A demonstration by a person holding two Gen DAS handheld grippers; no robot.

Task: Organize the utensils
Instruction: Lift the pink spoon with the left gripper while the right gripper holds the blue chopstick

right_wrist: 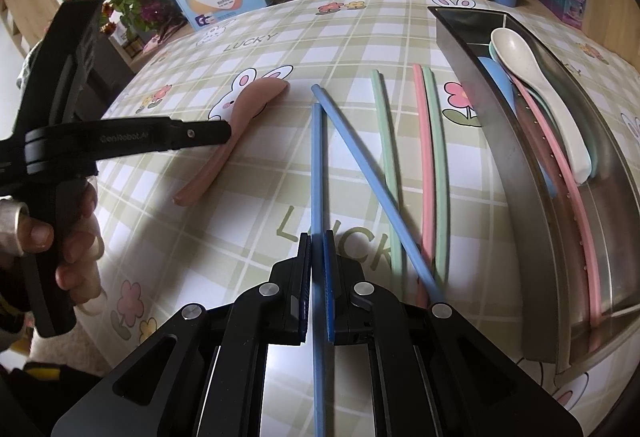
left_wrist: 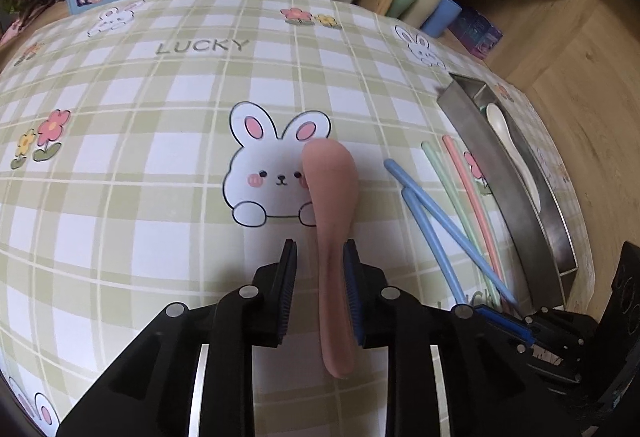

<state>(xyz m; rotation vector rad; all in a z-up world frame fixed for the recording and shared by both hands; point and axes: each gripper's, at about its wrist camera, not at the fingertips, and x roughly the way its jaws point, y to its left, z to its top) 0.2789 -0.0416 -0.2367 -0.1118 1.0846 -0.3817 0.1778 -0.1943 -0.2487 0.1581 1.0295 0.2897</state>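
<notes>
Left wrist view: pink spoon sits loosely between slack left gripper jaws; blue chopstick is clamped by right gripper, probably for the metal tray.

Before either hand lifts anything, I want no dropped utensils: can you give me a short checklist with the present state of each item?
1. Right gripper closed on a blue chopstick: ok, the pads press it.
2. Left gripper gripping the pink spoon: not ok, the handle lies between the jaws with a gap on one side.
3. Held chopstick free of the other blue chopstick: cannot tell, they meet near the gripper tips.
4. Room in the metal tray: ok, though a white spoon and a pink chopstick already lie inside.
5. Green chopsticks clear of both grippers: ok, on the cloth beside the tray.
</notes>
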